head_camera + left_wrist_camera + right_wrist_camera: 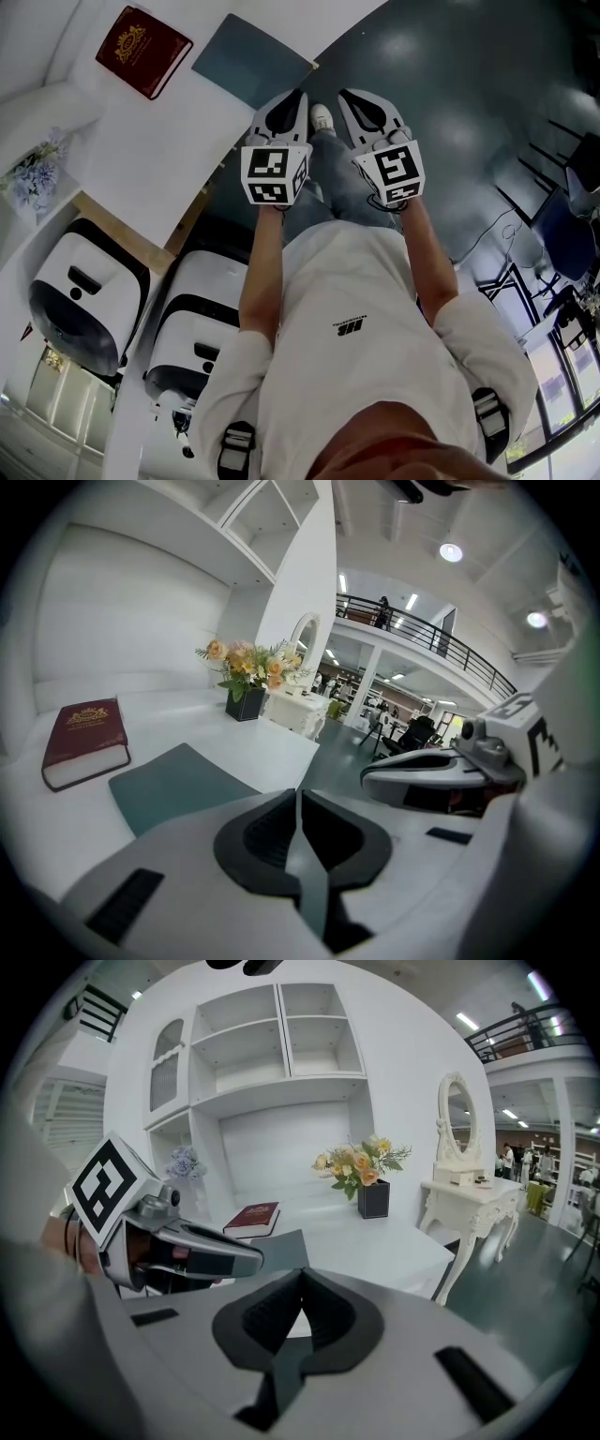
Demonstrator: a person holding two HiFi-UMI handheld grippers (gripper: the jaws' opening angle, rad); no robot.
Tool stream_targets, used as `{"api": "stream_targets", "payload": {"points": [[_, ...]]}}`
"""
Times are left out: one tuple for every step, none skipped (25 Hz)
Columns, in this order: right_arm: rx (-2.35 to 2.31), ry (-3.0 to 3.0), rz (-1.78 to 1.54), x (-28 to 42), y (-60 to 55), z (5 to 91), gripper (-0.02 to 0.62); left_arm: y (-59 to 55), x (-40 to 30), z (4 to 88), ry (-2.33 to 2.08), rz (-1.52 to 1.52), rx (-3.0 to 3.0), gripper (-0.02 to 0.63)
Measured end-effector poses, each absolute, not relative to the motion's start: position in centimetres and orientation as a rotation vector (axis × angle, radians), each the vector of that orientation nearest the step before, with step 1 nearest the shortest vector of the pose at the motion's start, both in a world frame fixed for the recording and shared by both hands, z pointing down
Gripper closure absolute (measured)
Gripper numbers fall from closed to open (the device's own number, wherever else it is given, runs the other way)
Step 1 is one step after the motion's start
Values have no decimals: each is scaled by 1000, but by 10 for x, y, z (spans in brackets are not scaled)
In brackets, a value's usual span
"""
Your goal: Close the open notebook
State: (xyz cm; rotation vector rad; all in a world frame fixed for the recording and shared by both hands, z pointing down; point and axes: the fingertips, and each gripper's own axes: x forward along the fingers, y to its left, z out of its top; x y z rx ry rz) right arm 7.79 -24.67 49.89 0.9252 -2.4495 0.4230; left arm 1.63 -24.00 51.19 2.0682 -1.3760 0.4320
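Note:
A flat grey-blue notebook [251,62] lies shut on the white table [159,159], close to its front corner. It also shows in the left gripper view, notebook [173,785], and in the right gripper view, notebook [281,1249]. Both grippers are held side by side in front of the person's chest, off the table's edge and short of the notebook. My left gripper [298,97] [297,794] is shut with nothing between its jaws. My right gripper [349,97] [301,1274] is shut and empty as well.
A dark red hardcover book [143,52] lies farther back on the table. A flower vase [246,703] stands at the back. A white dressing table with a mirror [469,1194] is to the right. Two white machines [84,291] stand by the table, on dark floor [450,84].

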Motion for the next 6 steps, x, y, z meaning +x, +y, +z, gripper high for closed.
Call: {"api": "stream_targets", "payload": {"points": [[926,-2451,421,77,-244,497,598,-237,16,510,-1376,431,2070,606],[927,-2452,420,76,-242,496,598,-235,16,509,-1376,430,2072,606],[929,-2452,418,76,-240,495,598,-232,15,507,-1376,428,2073,606],[930,-2452,417,75,-237,493,598,-229,15,506,-1375,427,2074,606],[930,-2451,417,74,-235,492,598,-227,14,505,-1374,425,2076,606],[931,-2451,416,73,-233,491,598,-224,13,504,-1372,424,2077,606]]}}
